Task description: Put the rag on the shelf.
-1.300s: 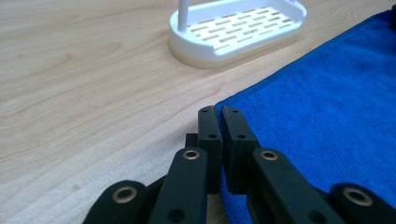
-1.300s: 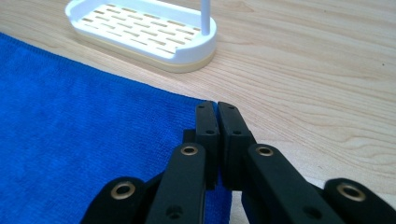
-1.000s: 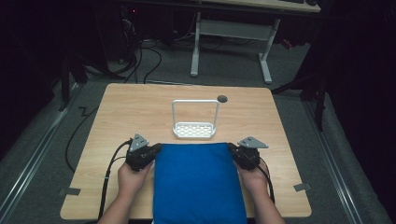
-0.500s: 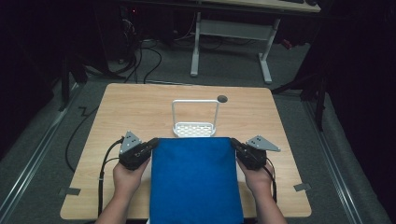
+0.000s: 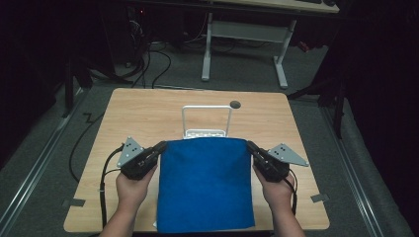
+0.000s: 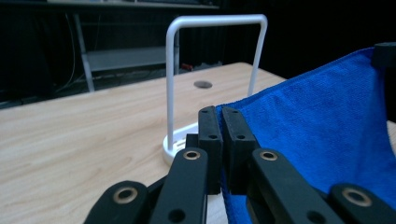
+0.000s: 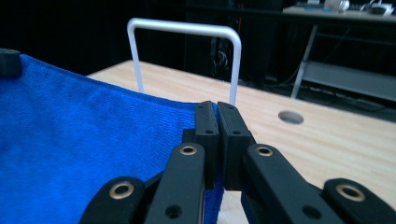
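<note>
No text, label, brand, number or sign can be read in any of the views. The blue cloth, the white rack and the wooden tabletop are all plain, without print.

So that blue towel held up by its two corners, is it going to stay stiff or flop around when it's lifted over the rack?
Probably floppy: the blue towel hangs in a sheet between the left gripper and the right gripper, its top edge dipping slightly. Its nap looks fuzzy, so it likely won't slip from the shut fingers. It seems light, though it might drag on the white rack.
</note>
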